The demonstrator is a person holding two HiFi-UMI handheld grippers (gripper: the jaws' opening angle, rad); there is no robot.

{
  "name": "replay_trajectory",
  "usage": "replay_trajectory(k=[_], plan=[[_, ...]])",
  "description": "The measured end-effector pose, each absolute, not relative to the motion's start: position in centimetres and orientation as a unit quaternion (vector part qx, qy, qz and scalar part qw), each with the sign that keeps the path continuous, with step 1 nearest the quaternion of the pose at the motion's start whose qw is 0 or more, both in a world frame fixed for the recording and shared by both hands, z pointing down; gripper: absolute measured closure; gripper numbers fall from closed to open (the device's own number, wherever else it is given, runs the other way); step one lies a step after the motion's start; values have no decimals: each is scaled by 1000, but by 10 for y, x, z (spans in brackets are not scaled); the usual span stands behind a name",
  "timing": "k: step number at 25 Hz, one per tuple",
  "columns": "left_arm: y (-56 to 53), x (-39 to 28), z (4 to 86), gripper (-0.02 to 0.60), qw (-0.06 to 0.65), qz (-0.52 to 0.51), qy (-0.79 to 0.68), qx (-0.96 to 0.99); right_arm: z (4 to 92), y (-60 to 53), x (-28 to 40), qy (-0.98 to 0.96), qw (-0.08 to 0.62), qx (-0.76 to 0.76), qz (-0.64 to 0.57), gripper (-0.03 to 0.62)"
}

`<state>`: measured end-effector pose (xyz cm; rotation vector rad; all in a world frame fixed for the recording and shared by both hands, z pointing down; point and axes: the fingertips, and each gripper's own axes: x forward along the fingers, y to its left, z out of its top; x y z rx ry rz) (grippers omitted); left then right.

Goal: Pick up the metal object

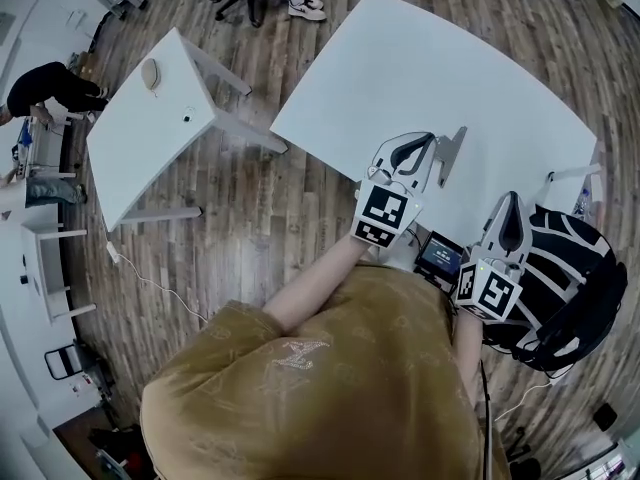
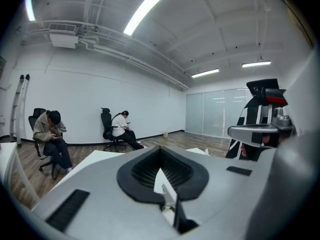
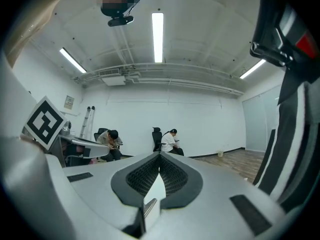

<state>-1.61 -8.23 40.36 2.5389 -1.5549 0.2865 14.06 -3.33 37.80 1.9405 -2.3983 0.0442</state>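
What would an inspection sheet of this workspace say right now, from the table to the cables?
Surface: white table, standing on a wood floor.
Job's things: metal object lies flat on the table, just beyond the left tool, not gripped.
Clutter: small screen device by the table's near edge.
Grippers: left tool jaws together, nothing between them; right tool the same.
Cables: white cable trailing on the floor.
Surroundings: second white table; black-and-white chair; seated people by the far wall.
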Motion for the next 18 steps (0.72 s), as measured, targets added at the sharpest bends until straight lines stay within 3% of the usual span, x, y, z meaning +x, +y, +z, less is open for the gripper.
replay_trajectory(k=[18], plan=[[-126, 6, 406, 575, 73, 117, -496, 857, 387, -65, 180, -741, 18, 670, 45, 586]])
